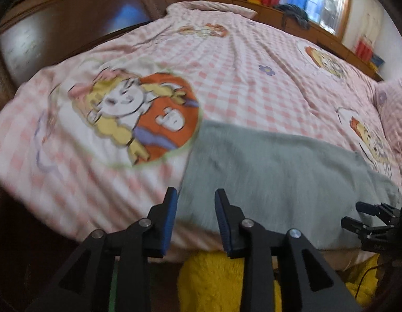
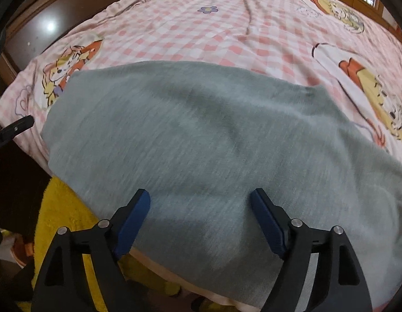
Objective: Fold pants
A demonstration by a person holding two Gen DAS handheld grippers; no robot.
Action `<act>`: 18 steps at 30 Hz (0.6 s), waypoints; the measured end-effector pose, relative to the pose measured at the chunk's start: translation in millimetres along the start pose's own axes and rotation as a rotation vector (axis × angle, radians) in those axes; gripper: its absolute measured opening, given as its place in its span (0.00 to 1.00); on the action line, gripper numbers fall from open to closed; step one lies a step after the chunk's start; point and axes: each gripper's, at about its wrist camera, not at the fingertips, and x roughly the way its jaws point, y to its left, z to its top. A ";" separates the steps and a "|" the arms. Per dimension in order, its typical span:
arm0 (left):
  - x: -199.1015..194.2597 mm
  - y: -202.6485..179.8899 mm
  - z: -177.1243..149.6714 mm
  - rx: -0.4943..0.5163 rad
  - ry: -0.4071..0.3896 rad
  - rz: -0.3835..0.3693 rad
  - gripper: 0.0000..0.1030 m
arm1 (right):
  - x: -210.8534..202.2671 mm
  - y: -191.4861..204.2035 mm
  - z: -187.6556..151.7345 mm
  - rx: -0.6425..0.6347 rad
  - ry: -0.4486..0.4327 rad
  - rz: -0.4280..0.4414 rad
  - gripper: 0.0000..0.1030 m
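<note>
The grey pants lie flat on the pink checked bed cover, near the bed's front edge; they also show in the left wrist view. My left gripper is open and empty, just above the pants' left edge near the bed's front. My right gripper is open wide and empty, above the near part of the pants. The right gripper also shows at the right edge of the left wrist view. A tip of the left gripper shows at the left edge of the right wrist view.
The pink checked bed cover with cartoon prints covers the whole bed. A dark wooden headboard stands at the left. A wooden ledge with red boxes and a window lie behind. Yellow fluffy fabric is below the bed's front edge.
</note>
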 end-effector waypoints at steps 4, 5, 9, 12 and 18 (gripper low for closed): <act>7.4 15.1 -18.0 -0.075 0.029 -0.003 0.30 | -11.3 2.1 -3.8 -0.019 -0.021 -0.025 0.78; 12.2 18.3 -20.9 -0.091 0.049 -0.012 0.30 | -15.5 1.5 -5.5 -0.020 -0.032 -0.042 0.78; 23.4 28.0 -27.5 -0.158 0.077 -0.062 0.30 | -24.7 -4.0 -9.9 -0.004 -0.052 -0.058 0.78; 28.0 29.7 -27.2 -0.190 0.072 -0.091 0.30 | -23.1 -7.9 -10.9 0.018 -0.043 -0.053 0.78; 31.2 28.9 -22.4 -0.225 0.057 -0.138 0.30 | -15.3 -10.3 -12.0 0.039 -0.026 -0.058 0.78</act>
